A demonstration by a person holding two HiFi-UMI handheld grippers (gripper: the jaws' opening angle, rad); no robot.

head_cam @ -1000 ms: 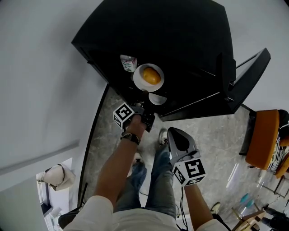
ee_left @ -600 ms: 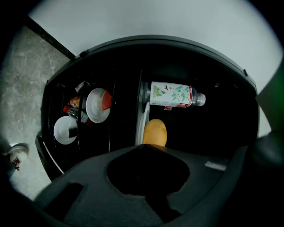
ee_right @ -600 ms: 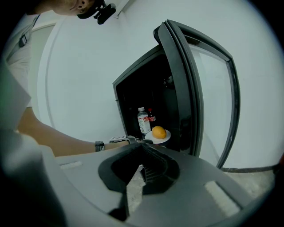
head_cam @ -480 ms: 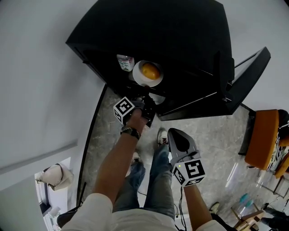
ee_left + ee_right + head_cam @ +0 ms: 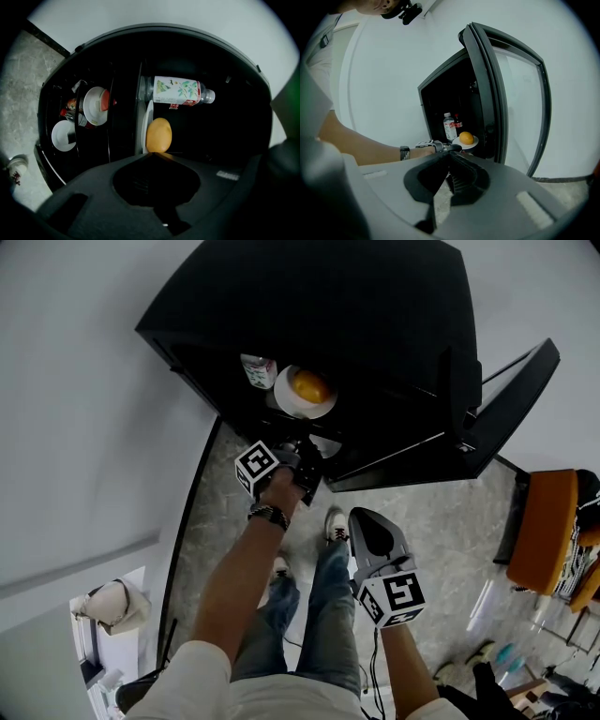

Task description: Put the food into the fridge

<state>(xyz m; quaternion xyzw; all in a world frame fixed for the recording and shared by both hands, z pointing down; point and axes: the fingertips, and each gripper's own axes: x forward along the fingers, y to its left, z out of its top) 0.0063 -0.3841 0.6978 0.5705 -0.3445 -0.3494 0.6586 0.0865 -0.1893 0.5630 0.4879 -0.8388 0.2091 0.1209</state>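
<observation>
A small black fridge [image 5: 375, 334] stands open with its glass door [image 5: 506, 399] swung out to the right. My left gripper [image 5: 305, 451] reaches into it and is shut on the rim of a white plate [image 5: 286, 401] that carries an orange [image 5: 309, 386]. The left gripper view shows the plate [image 5: 146, 124] edge-on with the orange [image 5: 159, 135] just past the jaw tips, next to a clear labelled bottle [image 5: 178, 91]. My right gripper [image 5: 367, 521] hangs back over the floor, shut and empty. Its view shows the orange [image 5: 466, 138] on the plate [image 5: 471, 144] inside the fridge.
A lower shelf holds two white dishes [image 5: 93, 105], [image 5: 63, 135] and small red items. A dark cola bottle [image 5: 458, 123] stands behind the clear one [image 5: 449, 125]. An orange chair [image 5: 544, 521] is at the right. The person's legs and shoes [image 5: 336, 526] are below the fridge front.
My left gripper has carried the plate with the orange a little deeper into the fridge. The right gripper has stayed where it was.
</observation>
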